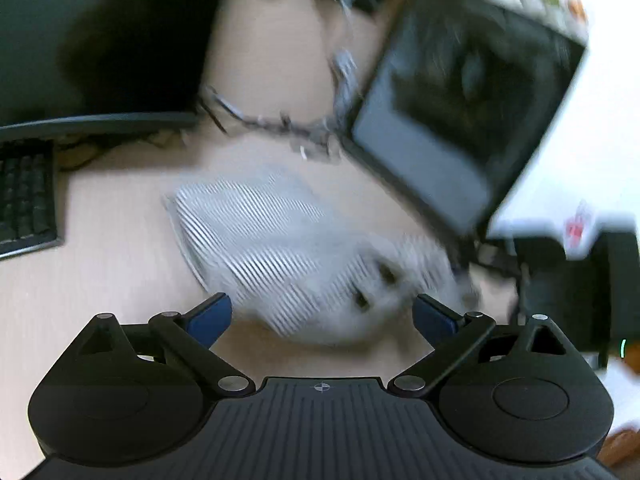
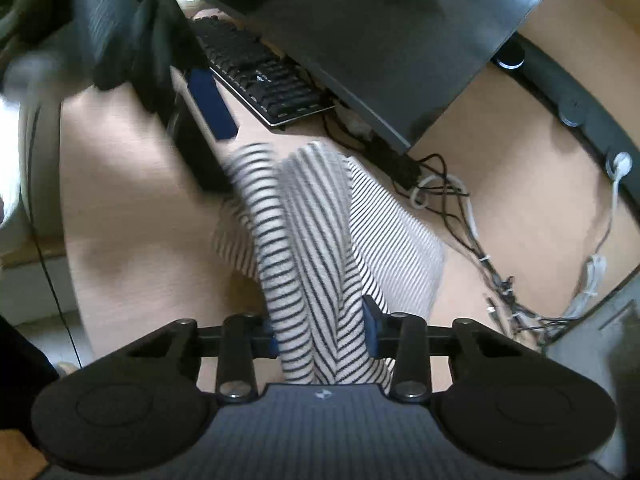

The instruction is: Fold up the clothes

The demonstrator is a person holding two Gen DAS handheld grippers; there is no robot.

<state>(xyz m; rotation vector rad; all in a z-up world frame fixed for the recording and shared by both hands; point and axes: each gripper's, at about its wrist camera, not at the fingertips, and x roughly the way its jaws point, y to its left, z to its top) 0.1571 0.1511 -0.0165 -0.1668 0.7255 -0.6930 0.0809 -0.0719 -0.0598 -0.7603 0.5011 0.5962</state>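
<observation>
On the pale wood-grain surface (image 2: 132,248), a white knit garment with thin black stripes (image 2: 316,240) lies near the middle, partly gathered into a raised fold. The right claw (image 2: 322,340) is pressed together on this fold, the striped cloth bunched between its blue-padded fingers (image 2: 370,330) and rising from the surface toward the camera. The left claw (image 1: 322,316) stands spread wide above the same garment (image 1: 280,248), its blue-padded fingers (image 1: 212,318) apart and holding nothing; the left wrist view is blurred, so whether the fingers touch the cloth cannot be told. In the right wrist view the left claw's blue finger (image 2: 212,104) appears just beyond the garment's far end. Toward the far edge of the surface stand a black keyboard (image 2: 260,72) and a dark flat monitor (image 2: 384,36). A tangle of black and white cables (image 2: 472,232) lies on the surface beside the garment, toward a black rail (image 2: 576,92) along the surface's edge.
</observation>
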